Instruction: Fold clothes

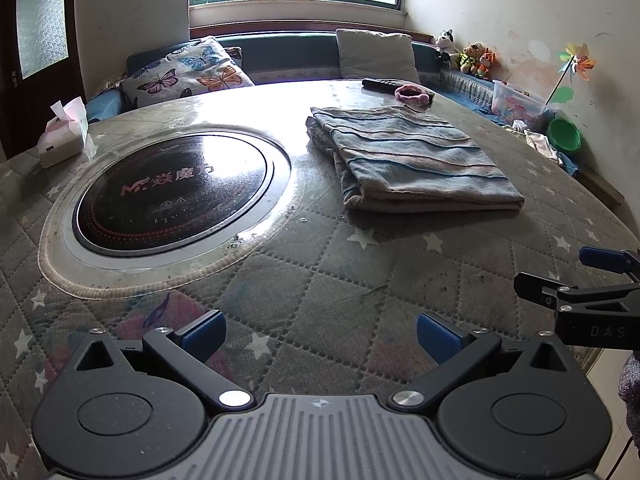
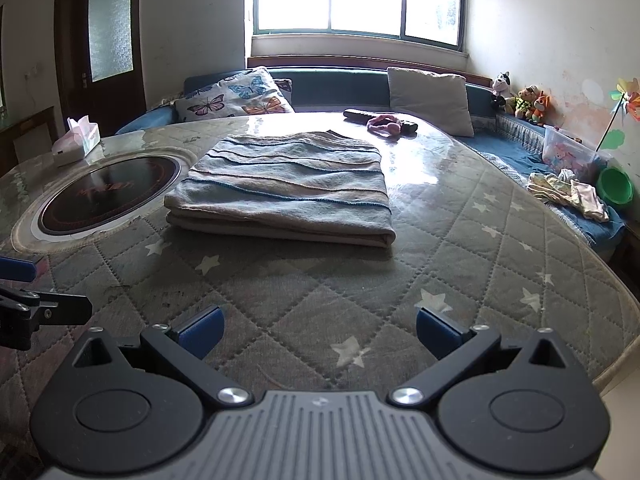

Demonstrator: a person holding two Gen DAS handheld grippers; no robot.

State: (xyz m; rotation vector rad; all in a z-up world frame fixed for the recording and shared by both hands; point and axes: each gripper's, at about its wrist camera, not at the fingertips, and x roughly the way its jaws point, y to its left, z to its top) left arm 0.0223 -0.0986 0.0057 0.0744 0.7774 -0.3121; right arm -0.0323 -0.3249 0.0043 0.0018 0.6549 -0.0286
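Both the left gripper (image 1: pixel 321 334) and the right gripper (image 2: pixel 319 332) hang wide apart, empty. The soft, light folded striped blue-and-beige cloth (image 2: pixel 286 184) looks floppy; a corner seems best to pinch.

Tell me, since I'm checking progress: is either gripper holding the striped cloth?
No. The striped cloth lies folded on the table, apart from both open, empty grippers, right and left.

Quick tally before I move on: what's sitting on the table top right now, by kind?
Folded striped garment: 1
Tissue box: 1
Pink hair band: 1
Dark remote-like bar: 1 (partly hidden by the band)
Total: 4
The round cooktop is built into the table, so not counted. Both the left gripper and right gripper are open and hold nothing.
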